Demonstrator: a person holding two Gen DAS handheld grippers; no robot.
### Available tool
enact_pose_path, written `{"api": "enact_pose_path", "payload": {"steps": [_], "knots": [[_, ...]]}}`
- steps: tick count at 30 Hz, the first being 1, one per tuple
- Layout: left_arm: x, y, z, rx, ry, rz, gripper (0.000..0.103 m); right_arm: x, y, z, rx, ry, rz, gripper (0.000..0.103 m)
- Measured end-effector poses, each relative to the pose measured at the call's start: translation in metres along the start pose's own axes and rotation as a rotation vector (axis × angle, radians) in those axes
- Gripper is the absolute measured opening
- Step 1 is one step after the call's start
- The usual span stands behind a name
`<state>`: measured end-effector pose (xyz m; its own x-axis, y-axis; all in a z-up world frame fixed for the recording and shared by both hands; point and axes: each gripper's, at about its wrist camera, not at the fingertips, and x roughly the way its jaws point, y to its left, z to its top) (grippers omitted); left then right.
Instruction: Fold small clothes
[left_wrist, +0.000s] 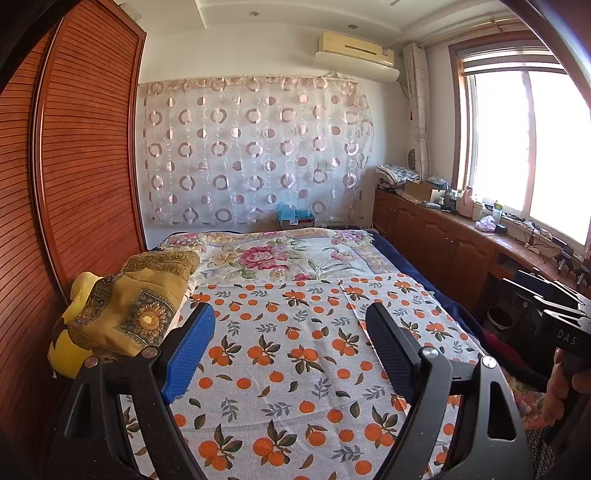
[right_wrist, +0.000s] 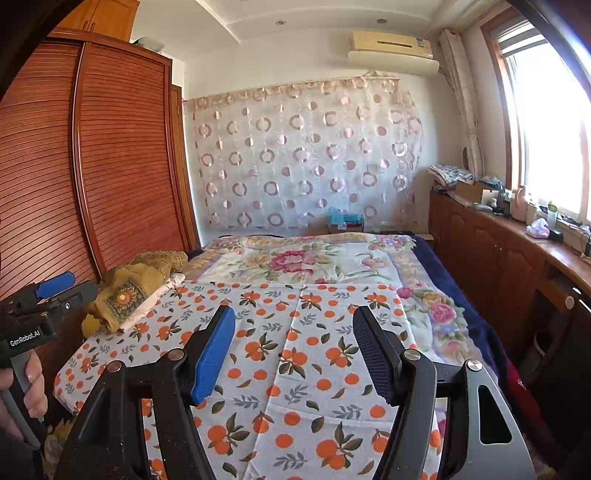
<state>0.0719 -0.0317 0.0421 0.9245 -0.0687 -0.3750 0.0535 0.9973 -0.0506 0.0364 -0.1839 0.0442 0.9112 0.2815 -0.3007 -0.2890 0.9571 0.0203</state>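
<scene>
**Left wrist view: both grippers poised above the bed, clothes not yet taken**

Left gripper (left_wrist: 291, 325) and right gripper (right_wrist: 293, 328) hover released, jaws parted and empty, over a white orange-printed cotton sheet (left_wrist: 295, 369). The crumpled mustard-yellow sunflower-patterned garment (left_wrist: 136, 310) lies heaped at the sheet's left edge, beside the slatted brown wooden wardrobe (left_wrist: 85, 166). Likely risk: a pinch aimed low may catch the sheet along with the garment, dragging both; the heap may also slide off the bed edge.

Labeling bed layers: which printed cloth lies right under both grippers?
The orange-fruit cloth, white with oranges and leaves, spread flat nearest the cameras. The pink-flower blanket lies farther back; the mustard clothes pile sits left.
</scene>
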Motion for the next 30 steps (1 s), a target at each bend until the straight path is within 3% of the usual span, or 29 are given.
{"api": "enact_pose_path", "payload": {"steps": [30], "knots": [[-0.0003, 0.0014, -0.0015, 0.002, -0.001, 0.002, 0.084, 0.0041, -0.0024, -0.0011, 0.0, 0.003, -0.002, 0.068]]}}
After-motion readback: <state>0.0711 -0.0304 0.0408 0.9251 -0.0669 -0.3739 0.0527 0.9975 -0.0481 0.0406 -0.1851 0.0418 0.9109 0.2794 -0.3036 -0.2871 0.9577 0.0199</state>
